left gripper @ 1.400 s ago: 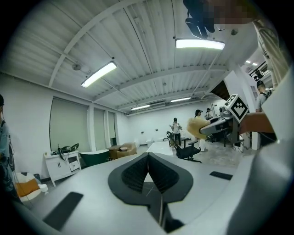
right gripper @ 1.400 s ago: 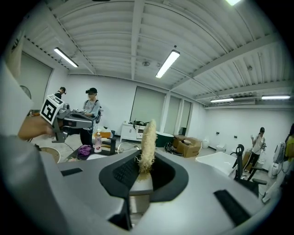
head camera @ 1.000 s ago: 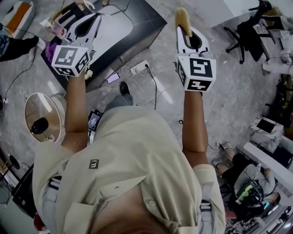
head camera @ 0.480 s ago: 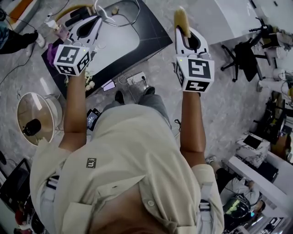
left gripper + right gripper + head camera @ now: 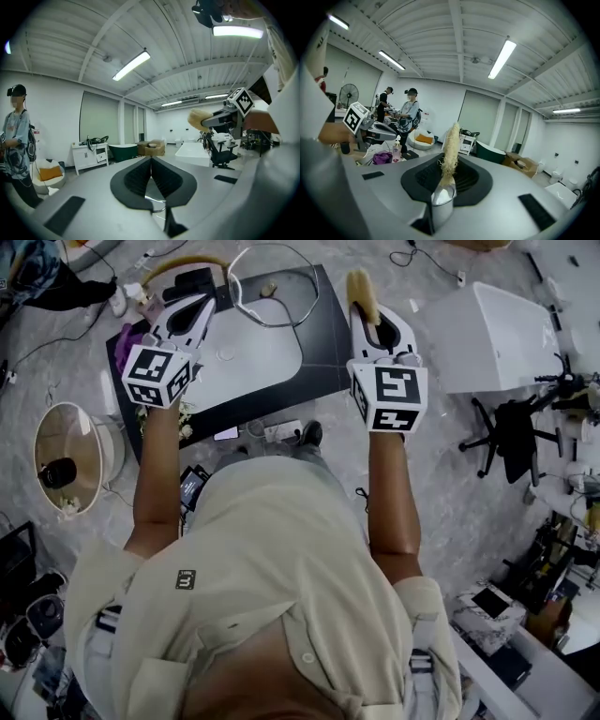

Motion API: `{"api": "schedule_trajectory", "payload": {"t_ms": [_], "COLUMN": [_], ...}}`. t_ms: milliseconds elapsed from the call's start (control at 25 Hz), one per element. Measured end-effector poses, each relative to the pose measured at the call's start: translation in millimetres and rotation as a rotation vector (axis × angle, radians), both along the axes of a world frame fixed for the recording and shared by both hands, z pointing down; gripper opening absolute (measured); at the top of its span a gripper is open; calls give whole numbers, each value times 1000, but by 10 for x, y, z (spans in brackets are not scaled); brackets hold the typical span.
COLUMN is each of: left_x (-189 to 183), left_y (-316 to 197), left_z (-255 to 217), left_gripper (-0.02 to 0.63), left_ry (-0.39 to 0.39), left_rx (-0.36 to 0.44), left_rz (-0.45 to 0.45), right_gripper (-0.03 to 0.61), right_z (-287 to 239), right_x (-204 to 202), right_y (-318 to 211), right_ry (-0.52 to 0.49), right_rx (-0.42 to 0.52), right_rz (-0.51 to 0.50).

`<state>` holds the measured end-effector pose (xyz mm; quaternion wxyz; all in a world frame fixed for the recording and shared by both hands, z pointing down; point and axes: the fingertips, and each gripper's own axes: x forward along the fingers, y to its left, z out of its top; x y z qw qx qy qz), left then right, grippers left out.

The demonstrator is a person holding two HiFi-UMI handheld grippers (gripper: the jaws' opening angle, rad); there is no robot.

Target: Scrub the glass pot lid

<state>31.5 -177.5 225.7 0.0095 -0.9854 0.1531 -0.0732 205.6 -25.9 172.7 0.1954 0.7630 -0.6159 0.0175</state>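
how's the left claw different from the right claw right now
The right claw is shut on a tan scrub brush that stands up between its pads; the left claw is shut with its pads meeting and no tool in it. In the head view the left claw shows over the black table, the right claw just past its edge. Both are closed and point away from the person.

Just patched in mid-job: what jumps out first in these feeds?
The pale fibrous scrubber clamped upright in the right gripper stands out most, near the right edge of the black table. The round glass lid with its dark knob sits low at the left, beside the person's left arm and away from both grippers. The left gripper is shut.
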Motion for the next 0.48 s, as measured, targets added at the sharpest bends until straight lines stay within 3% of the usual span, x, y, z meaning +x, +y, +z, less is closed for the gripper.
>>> {"api": "schedule_trajectory", "payload": {"t_ms": [240, 480], "left_x": [289, 359], "left_y": [-184, -442], "left_z": [327, 840], "left_gripper": [18, 18], "left_ry": [-44, -88], "left_rx": [-54, -131], "left_rz": [-93, -170], "right_gripper": [52, 52], "right_z": [272, 742], "right_x": [391, 528], "right_y": [-426, -885], "right_ry": [-44, -95], "right_rx": [-40, -89], "right_rz": [-105, -176]}}
